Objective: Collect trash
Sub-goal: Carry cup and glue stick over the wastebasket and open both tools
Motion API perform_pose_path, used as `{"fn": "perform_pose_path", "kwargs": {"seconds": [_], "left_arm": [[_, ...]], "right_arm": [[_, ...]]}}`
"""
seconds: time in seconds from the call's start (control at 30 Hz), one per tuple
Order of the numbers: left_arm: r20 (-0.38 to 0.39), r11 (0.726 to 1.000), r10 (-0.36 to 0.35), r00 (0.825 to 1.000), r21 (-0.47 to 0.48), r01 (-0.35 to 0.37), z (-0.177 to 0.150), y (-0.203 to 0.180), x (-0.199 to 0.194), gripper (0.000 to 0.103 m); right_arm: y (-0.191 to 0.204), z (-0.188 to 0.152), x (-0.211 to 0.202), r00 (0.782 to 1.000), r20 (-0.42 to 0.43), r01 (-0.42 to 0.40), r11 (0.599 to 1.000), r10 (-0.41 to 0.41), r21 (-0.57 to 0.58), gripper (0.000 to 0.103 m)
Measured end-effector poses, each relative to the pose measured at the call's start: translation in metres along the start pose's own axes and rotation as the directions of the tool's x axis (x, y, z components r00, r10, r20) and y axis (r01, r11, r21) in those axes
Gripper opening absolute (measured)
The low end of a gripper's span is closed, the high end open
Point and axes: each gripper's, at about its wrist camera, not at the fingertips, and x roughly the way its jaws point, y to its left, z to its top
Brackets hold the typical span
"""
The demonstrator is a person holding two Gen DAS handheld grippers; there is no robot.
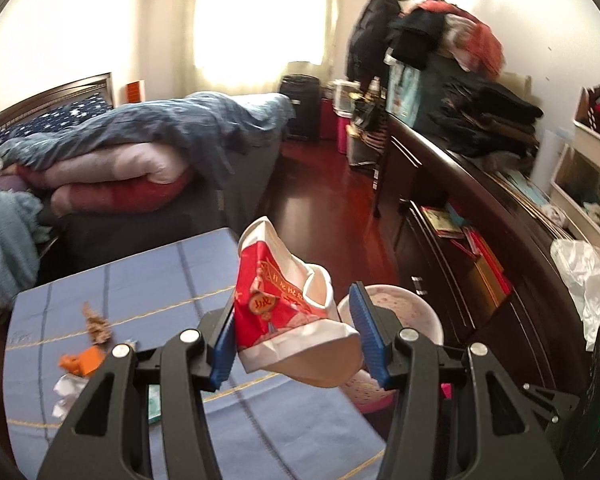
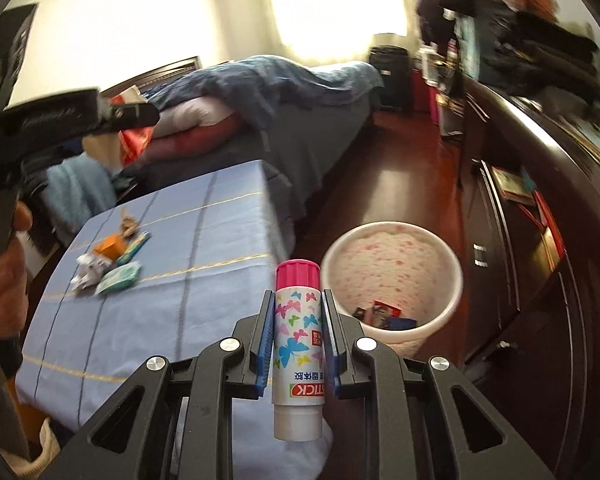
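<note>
Trash in both grippers, en route to wastebasket (image 2: 392, 280): left gripper (image 1: 296, 334) clamped on crumpled red-white wrapper (image 1: 288, 304), right gripper (image 2: 298, 344) pinching glue stick (image 2: 298, 344) just short of rim. More scraps (image 2: 108, 264) waiting on blue tablecloth (image 2: 180, 300), left of basket.

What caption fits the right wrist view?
Right gripper clamps a butterfly-print glue stick near the wastebasket; trash remains on the blue tablecloth.

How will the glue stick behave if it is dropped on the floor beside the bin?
The glue stick is a smooth round tube, so it would probably roll on the glossy floor. It looks like stiff plastic, so the right gripper likely holds it without denting it. It seems light and should fall straight into the bin.
</note>
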Motion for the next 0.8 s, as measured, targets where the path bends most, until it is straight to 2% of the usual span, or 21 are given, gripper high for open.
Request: {"fn": "perform_pose_path", "kwargs": {"seconds": [0.33,0.5,0.63,0.73,0.77,0.8], "left_arm": [[-0.035,0.993,-0.077,0.996,0.085,0.08,0.012,-0.052,0.058,0.053],[-0.08,0.987,-0.111,0.991,0.106,0.119,0.012,-0.071,0.1,0.053],[-0.134,0.986,-0.13,0.982,0.089,0.142,0.009,-0.08,0.141,0.053],[-0.182,0.979,-0.196,0.964,0.027,0.204,0.009,-0.081,0.175,0.054],[-0.194,0.976,-0.21,0.958,0.011,0.216,0.008,-0.08,0.183,0.055],[-0.205,0.974,-0.224,0.953,-0.005,0.228,0.008,-0.079,0.192,0.062]], "right_arm": [[-0.051,0.02,0.02,0.996,0.014,0.086,0.989,-0.088,0.122,0.022],[-0.074,0.029,0.043,0.992,-0.001,0.124,0.977,-0.125,0.172,0.022],[-0.091,0.033,0.073,0.987,-0.031,0.161,0.968,-0.158,0.193,0.022],[-0.101,0.033,0.096,0.984,-0.046,0.179,0.963,-0.173,0.203,0.022],[-0.103,0.033,0.102,0.983,-0.048,0.184,0.961,-0.178,0.206,0.022],[-0.106,0.034,0.112,0.981,-0.048,0.192,0.961,-0.186,0.2,0.023]]}}
